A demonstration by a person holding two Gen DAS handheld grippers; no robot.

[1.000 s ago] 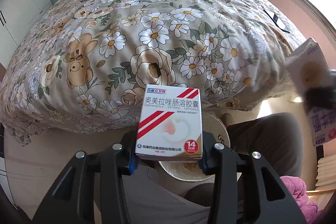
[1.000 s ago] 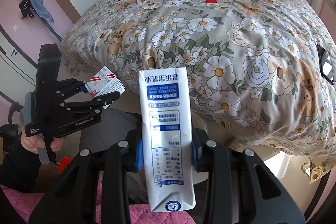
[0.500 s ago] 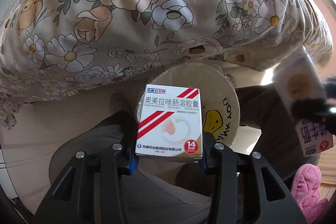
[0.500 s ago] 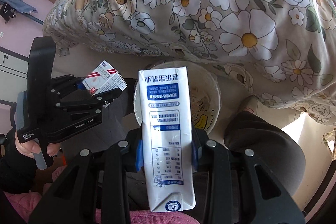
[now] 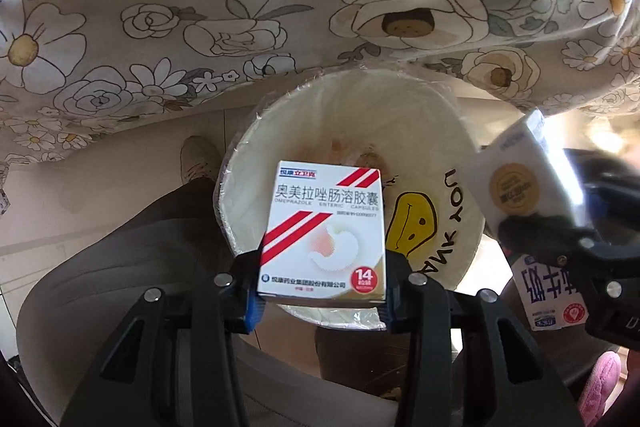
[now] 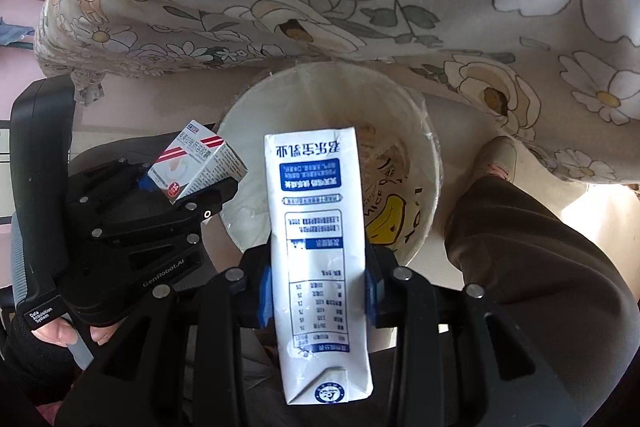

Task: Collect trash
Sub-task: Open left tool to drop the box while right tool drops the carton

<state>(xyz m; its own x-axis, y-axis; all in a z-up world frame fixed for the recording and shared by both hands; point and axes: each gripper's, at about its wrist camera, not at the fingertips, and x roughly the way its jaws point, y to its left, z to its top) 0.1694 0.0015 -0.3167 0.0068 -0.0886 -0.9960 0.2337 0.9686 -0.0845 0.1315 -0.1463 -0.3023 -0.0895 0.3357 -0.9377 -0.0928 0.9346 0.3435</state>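
My left gripper (image 5: 322,291) is shut on a white medicine box (image 5: 324,231) with red stripes, held right over the mouth of a white lined trash bin (image 5: 436,131) with a yellow smiley face. My right gripper (image 6: 318,291) is shut on a tall white and blue milk carton (image 6: 316,247), also above the bin (image 6: 248,219). In the right wrist view the left gripper (image 6: 188,183) holds the medicine box (image 6: 192,163) at the bin's left rim. In the left wrist view the milk carton (image 5: 520,187) shows at the right edge. Some scraps lie at the bin's bottom.
The floral bedspread (image 5: 200,7) hangs over the bed edge just beyond the bin. A person's grey-trousered legs (image 5: 120,279) flank the bin, with a shoe (image 5: 196,159) on the pale floor. A pink slipper (image 5: 600,383) is at the lower right.
Both grippers have dropped from above the bed down toward the bin and tilted downward. The bin now fills the middle of both views. Both grips are unchanged.
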